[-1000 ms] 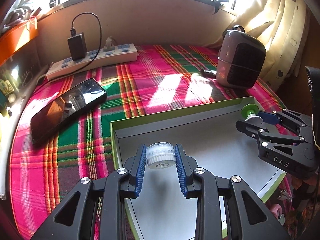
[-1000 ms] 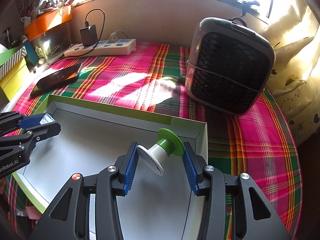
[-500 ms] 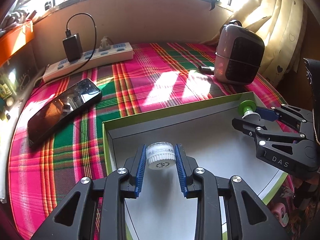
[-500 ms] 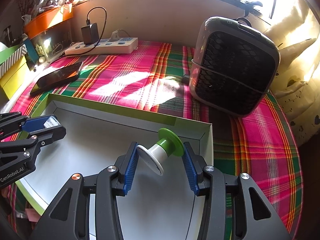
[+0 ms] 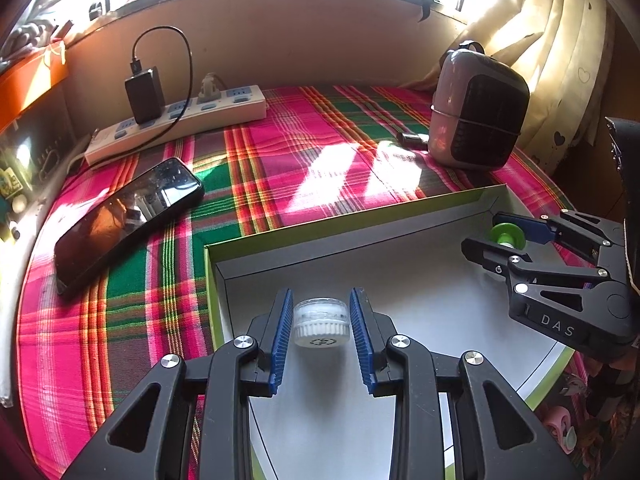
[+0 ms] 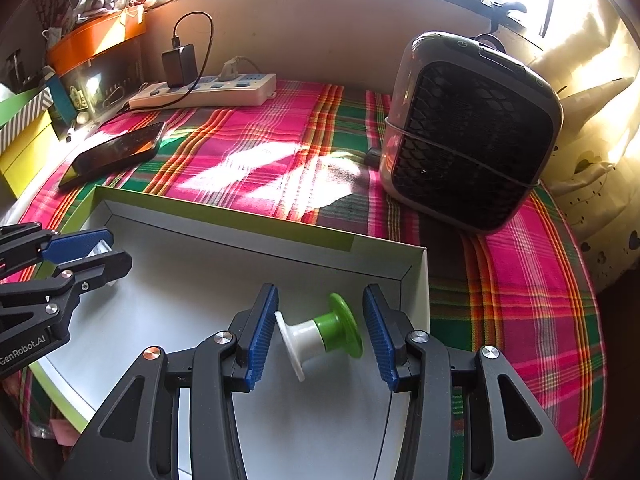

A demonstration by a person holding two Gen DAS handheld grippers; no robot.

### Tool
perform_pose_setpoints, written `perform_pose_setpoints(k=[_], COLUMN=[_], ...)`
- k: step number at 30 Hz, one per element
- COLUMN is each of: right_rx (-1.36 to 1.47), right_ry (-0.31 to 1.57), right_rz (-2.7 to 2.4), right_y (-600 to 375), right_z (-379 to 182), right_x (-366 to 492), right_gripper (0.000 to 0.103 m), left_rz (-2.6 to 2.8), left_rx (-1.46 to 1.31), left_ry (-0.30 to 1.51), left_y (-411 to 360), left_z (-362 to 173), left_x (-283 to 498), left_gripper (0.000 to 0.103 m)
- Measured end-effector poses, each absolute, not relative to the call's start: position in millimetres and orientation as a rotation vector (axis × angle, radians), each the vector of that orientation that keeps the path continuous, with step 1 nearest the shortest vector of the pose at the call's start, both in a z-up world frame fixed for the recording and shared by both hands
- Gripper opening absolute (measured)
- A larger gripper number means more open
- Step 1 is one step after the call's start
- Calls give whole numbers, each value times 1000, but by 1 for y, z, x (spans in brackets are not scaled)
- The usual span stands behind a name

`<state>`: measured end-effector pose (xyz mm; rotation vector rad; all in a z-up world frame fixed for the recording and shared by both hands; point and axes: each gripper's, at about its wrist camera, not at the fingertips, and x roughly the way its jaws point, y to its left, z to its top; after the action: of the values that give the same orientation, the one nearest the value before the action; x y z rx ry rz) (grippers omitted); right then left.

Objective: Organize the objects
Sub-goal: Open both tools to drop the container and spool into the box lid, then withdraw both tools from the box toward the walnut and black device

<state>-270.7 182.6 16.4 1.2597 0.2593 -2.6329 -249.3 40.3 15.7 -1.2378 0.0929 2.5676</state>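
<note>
Pink, green and orange plaid cloth [image 5: 312, 148] covers the surface, and on it lies a shallow cardboard box with a white floor and lime-green rim [image 5: 320, 232].

The left gripper [image 5: 321, 292] hangs over the box's near left corner. Its blue ribbed fingers [image 5: 280, 332] are partly closed, pressing both sides of a small round translucent white jar [image 5: 321, 322], which sits upright between them.

The right gripper [image 6: 321, 289] is over the box's far right corner with its fingers somewhat wider apart. Between them lies a tilted plastic spool with one white flange and one green flange [image 6: 320, 334]. The white end sits against the left finger and the green end is at, or a sliver off, the right finger. I cannot tell whether the spool is clamped.

Beyond the box, a black smartphone [image 5: 128, 216] lies flat to the left. A white power strip [image 5: 180, 124] runs along the back wall, and a grey box-shaped appliance with a black mesh grille [image 5: 476, 124] stands to the right.
</note>
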Motion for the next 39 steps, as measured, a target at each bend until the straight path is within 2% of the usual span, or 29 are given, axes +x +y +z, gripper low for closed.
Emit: perform_pose_setpoints(k=[5,12,39], right_rx=[1253,1223,1160], right_ry=[251,229,128], right_rz=[-2639,-2651,-2699], right_y=[183,186,202], right_z=[18,25,47], right_x=[-270,-265,-222], right_gripper=[50,53,55], left_rz=[2562,2570,2607], left_rx=[-1240,-1228,-1175], left_ry=[80,48,-13], left_y=[39,35,20], left_z=[17,22,43], left_x=[-250,-246,-198], left_gripper=[29,38,40])
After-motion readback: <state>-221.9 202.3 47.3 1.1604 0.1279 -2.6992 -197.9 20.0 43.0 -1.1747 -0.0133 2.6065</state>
